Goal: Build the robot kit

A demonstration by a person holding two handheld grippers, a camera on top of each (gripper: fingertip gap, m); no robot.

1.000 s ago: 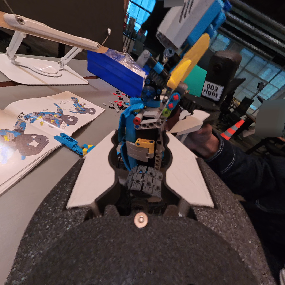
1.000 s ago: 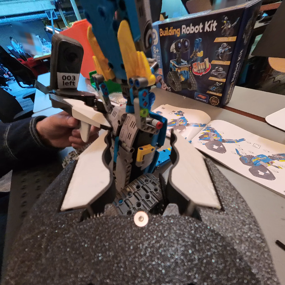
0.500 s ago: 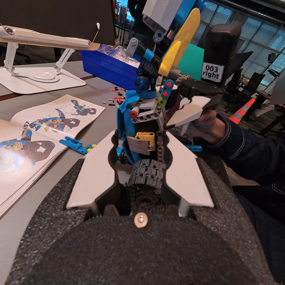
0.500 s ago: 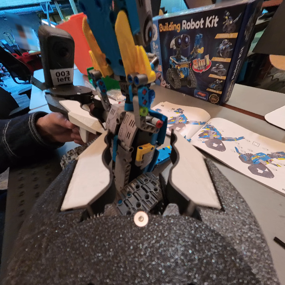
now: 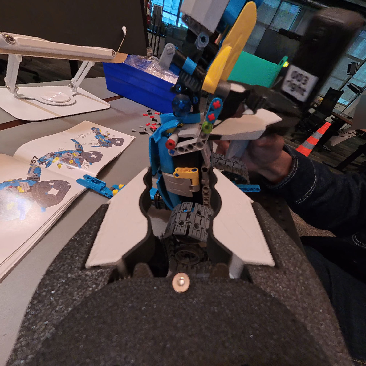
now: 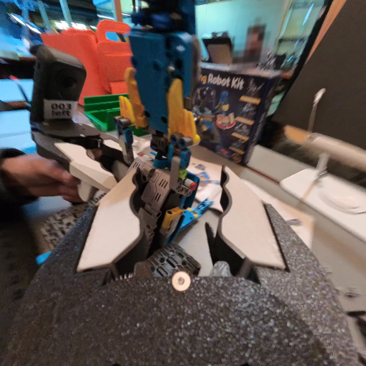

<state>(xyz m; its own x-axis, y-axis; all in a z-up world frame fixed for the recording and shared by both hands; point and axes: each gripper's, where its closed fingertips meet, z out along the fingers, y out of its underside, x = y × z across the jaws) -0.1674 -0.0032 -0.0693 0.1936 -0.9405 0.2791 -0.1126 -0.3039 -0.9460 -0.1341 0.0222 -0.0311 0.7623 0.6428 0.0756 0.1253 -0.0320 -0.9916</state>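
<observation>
- The grey desk [image 5: 122,158] stands in a big room with dark windows behind; an orange traffic cone [image 5: 315,138] stands on the floor far right of the left tool.
- Left of the left tool [image 5: 181,190] lie an open instruction booklet [image 5: 59,168], a white folding stand [image 5: 49,79] beyond it, and a loose blue part [image 5: 95,184] just beside the tool's left finger. Ahead sit scattered red and black pins [image 5: 150,122] and a blue bin [image 5: 138,83].
- The left tool is clenched on the toy robot model [image 5: 184,158], which stands upright between its fingers, grey tracks lowest.
- The right tool [image 6: 178,198] stands released: its left finger lies against the model's grey flank, its right finger well apart.
- Beyond the right tool stand an orange case [image 6: 95,59], a green tray [image 6: 103,112] and the dark kit box [image 6: 233,114].
- A second ago the right tool was shut on the model; now its fingers have spread and its view has swung right, blurred.
</observation>
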